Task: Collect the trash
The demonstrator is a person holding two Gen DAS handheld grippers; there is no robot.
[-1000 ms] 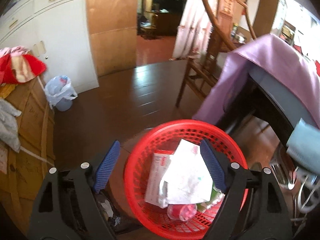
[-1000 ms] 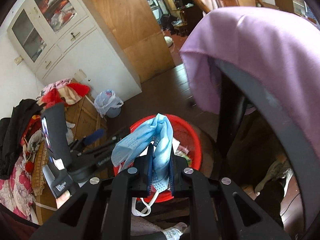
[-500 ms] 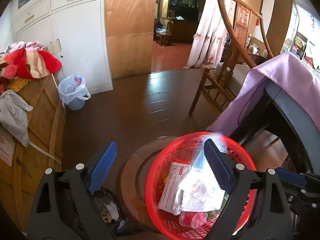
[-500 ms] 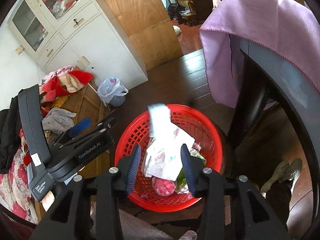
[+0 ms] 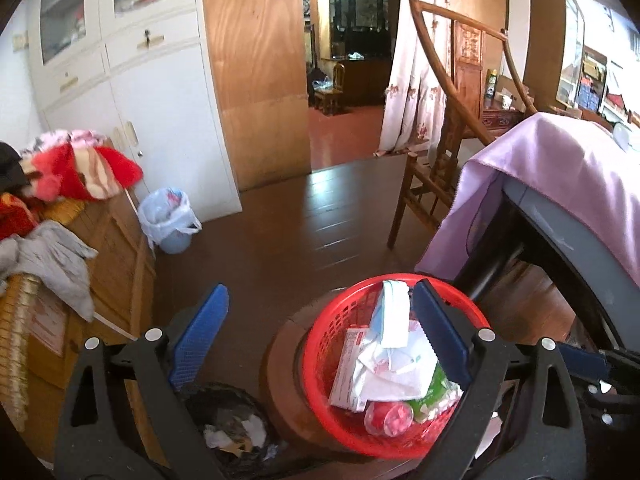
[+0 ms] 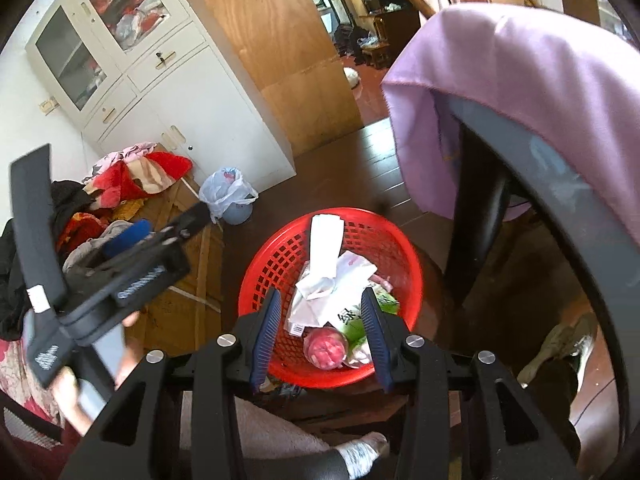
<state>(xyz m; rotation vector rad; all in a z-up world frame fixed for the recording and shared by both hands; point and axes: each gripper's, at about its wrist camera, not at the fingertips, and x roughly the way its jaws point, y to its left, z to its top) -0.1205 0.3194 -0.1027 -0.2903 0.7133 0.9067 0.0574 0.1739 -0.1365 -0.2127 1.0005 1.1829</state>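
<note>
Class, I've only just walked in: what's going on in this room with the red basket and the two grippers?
A person is collecting trash with two hand-held grippers. The right gripper, jaws just opened, hovers empty over the red basket. A blue face mask lies on top of the papers and wrappers already in the basket. The left gripper is wide open and holds nothing, to the side of the basket. A black bin with scraps sits below it.

Colours we record around the basket

We list a red mesh basket (image 6: 404, 256), white wrappers (image 6: 344, 276), a pale blue mask (image 5: 394, 312), a green packet (image 5: 434, 390), blue ridged pads (image 5: 200, 336), a lilac cloth (image 6: 520, 92), a red-and-cream striped blanket (image 5: 86, 174) and white cabinets (image 5: 160, 92).
</note>
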